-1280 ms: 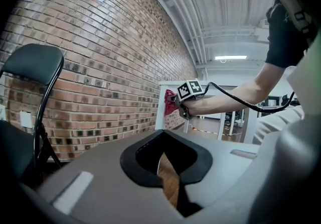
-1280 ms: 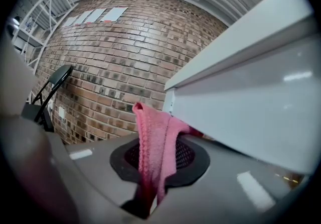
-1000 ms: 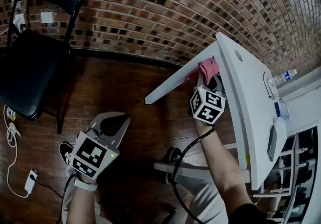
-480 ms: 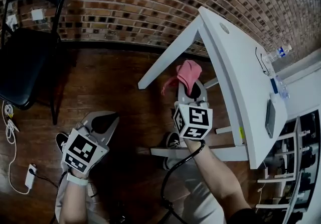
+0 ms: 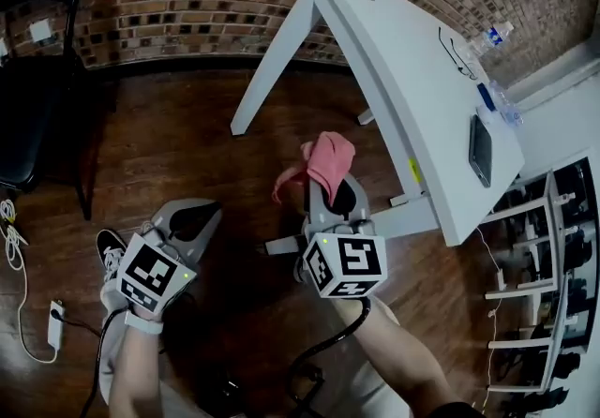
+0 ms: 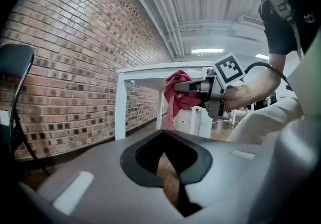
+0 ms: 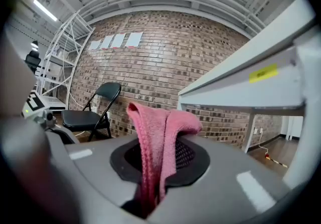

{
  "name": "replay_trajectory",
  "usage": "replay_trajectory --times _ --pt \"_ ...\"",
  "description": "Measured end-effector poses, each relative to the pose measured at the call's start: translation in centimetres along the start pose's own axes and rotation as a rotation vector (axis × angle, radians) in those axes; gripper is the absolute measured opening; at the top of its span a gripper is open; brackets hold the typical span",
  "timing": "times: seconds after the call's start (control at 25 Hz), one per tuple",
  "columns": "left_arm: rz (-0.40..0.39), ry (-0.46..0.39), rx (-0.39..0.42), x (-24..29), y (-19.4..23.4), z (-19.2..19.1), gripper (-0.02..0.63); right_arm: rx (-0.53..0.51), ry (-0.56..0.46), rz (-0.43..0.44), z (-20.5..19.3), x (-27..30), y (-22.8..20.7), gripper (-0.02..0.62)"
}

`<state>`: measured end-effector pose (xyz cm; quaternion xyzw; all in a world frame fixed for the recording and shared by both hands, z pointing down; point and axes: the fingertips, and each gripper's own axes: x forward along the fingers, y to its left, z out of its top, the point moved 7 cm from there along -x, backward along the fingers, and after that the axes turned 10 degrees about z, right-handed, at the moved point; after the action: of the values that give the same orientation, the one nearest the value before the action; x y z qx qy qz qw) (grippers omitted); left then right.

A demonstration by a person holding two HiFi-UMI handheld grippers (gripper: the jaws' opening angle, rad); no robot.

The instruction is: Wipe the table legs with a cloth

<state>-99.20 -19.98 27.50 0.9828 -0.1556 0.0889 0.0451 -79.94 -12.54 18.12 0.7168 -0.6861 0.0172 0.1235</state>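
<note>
Head view, right gripper (image 5: 335,193): jaws clamped on pink cloth (image 5: 323,158), apart from the table leg (image 5: 275,65) at 11 o'clock. Left gripper (image 5: 199,216), 8 o'clock of cloth: jaws seemingly together, nothing between. Table (image 5: 412,97): 1 o'clock. Chair (image 5: 28,126): 10 o'clock.

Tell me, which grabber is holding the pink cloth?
The right gripper: the pink cloth is pinched between its jaws and sticks out past them. The left gripper, at the head view's lower left, holds nothing.
</note>
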Motion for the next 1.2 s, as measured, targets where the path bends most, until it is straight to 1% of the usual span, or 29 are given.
replay_trajectory --times 0.12,0.2,0.28,0.4,0.48,0.68,0.88,1.0,1.08,1.2 --pt "-0.058 -0.024 0.015 0.1 -3.0 0.1 0.0 0.017 -0.009 -0.013 0.9 -4.6 -0.1 0.046" --pt "-0.126 -0.02 0.046 -0.1 -5.3 0.5 0.0 0.041 -0.005 -0.029 1.5 -7.6 -0.5 0.046" --pt "-0.178 -0.015 0.071 -0.7 -7.2 0.4 0.0 0.068 0.003 -0.045 2.1 -10.1 -0.9 0.046" --pt "-0.232 -0.004 0.095 -1.8 -9.1 0.7 0.0 0.112 0.002 -0.072 3.1 -13.0 -1.3 0.046" --pt "-0.265 -0.009 0.106 -2.6 -9.9 1.4 0.0 0.159 -0.007 -0.086 3.7 -14.4 -1.6 0.046" --pt "-0.274 -0.025 0.1 -3.8 -9.8 2.7 0.0 0.315 -0.028 -0.119 4.1 -15.2 -2.5 0.046" --pt "-0.28 -0.016 0.098 -3.9 -9.1 2.3 0.0 0.493 -0.044 -0.165 3.0 -14.9 -4.3 0.046" --pt "-0.287 -0.014 0.107 -3.6 -8.9 2.3 0.0 0.6 -0.076 -0.147 2.5 -14.6 -5.0 0.046" --pt "-0.296 -0.024 0.107 -3.3 -8.9 2.6 0.0 0.646 -0.098 -0.13 2.2 -14.4 -5.1 0.044" --pt "-0.309 -0.02 0.12 -3.1 -9.1 2.5 0.0 0.674 -0.104 -0.14 1.5 -14.6 -5.2 0.044"
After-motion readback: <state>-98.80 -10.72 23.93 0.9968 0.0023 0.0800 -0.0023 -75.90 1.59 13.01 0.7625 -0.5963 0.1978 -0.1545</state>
